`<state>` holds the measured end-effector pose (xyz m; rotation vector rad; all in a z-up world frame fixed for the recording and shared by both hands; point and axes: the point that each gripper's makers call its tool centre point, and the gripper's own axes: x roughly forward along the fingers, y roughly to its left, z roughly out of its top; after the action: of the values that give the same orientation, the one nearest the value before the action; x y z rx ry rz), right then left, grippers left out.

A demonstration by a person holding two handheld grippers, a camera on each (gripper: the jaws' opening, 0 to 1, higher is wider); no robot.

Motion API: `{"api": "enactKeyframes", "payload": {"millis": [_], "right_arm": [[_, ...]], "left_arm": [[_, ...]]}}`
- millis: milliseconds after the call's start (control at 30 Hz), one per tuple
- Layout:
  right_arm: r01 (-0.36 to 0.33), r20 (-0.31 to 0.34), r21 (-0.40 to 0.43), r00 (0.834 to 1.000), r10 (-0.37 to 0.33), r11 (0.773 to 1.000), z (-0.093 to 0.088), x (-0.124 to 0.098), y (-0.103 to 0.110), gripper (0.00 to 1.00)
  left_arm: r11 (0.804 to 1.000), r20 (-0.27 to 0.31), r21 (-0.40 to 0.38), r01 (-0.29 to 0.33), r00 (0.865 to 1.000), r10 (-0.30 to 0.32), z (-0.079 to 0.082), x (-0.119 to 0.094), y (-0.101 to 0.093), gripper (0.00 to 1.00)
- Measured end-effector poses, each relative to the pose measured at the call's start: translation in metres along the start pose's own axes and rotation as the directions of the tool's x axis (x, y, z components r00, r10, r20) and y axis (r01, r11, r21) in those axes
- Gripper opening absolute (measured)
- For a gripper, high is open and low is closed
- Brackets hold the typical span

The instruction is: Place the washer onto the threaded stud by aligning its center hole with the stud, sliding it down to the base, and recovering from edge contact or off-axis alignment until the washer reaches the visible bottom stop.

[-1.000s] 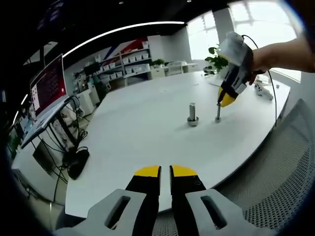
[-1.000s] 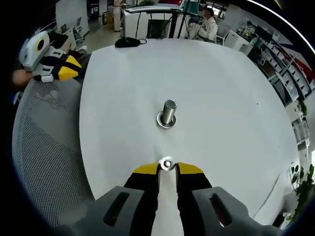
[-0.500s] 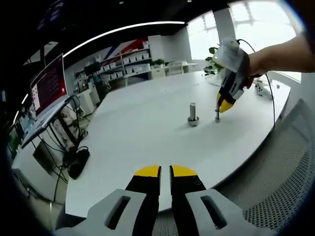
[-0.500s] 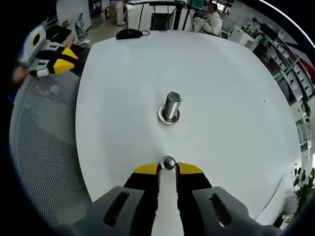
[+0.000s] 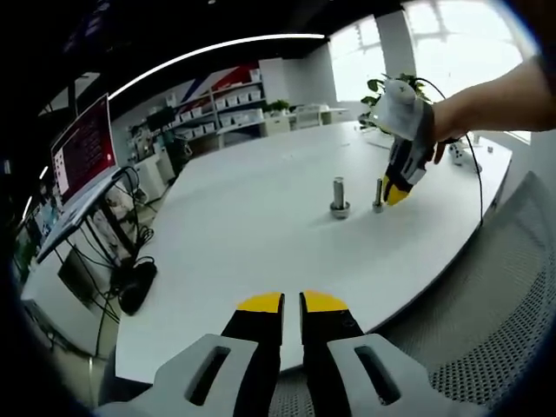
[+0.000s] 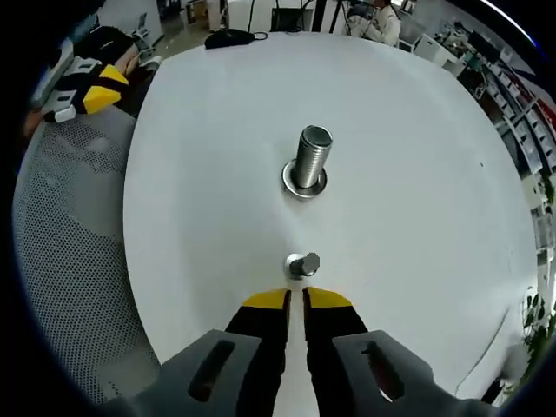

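Observation:
A thick threaded stud (image 6: 313, 156) stands upright on the white table (image 6: 200, 200), with a flat metal ring, the washer (image 6: 303, 185), around its base. A small hex-headed bolt (image 6: 302, 265) stands just in front of it. My right gripper (image 6: 296, 300) is shut with nothing in it, its yellow tips a little short of the small bolt. In the left gripper view the stud (image 5: 338, 195) and small bolt (image 5: 379, 195) stand mid-table, and a hand holds the right gripper (image 5: 395, 193) beside the bolt. My left gripper (image 5: 292, 301) hovers shut over the table's near edge.
A grey mesh chair (image 6: 69, 261) sits along the table edge below the left gripper (image 6: 82, 82). A monitor (image 5: 84, 148), cables and a dark mouse-like object (image 5: 137, 282) lie beyond the table's left side. Shelves and windows line the far wall.
My right gripper let go of the small bolt, drew back a little and closed its jaws. The bolt now stands free ahead of the tips. The left gripper has not moved.

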<state>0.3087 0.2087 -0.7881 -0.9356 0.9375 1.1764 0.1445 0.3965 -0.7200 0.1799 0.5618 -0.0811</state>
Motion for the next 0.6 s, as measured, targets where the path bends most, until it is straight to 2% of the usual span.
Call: {"api": "enactKeyframes", "payload": {"millis": [233, 400, 467, 533, 600], "right_arm": [[0.023, 0.017, 0.033, 1.000, -0.024, 0.999, -0.021, -0.014, 0.004, 0.17], [0.039, 0.067, 0.128, 0.997, -0.048, 0.991, -0.040, -0.032, 0.009, 0.18], [0.046, 0.100, 0.179, 0.993, -0.065, 0.983, -0.048, -0.039, 0.014, 0.18], [0.081, 0.156, 0.226, 0.981, -0.118, 0.971, -0.053, -0.047, 0.013, 0.18], [0.075, 0.183, 0.312, 0.973, -0.138, 0.947, -0.064, -0.053, 0.019, 0.18]], "left_arm": [[1.000, 0.003, 0.003, 0.005, 1.000, -0.005, 0.000, 0.000, -0.001, 0.05], [1.000, 0.005, 0.004, 0.008, 1.000, -0.008, 0.001, -0.001, -0.001, 0.05], [1.000, 0.006, 0.004, 0.008, 1.000, -0.008, 0.001, -0.001, -0.001, 0.05], [1.000, 0.007, 0.002, 0.007, 1.000, -0.007, 0.001, -0.001, -0.001, 0.05], [1.000, 0.018, 0.000, 0.000, 1.000, 0.000, 0.003, -0.002, 0.000, 0.05]]}}
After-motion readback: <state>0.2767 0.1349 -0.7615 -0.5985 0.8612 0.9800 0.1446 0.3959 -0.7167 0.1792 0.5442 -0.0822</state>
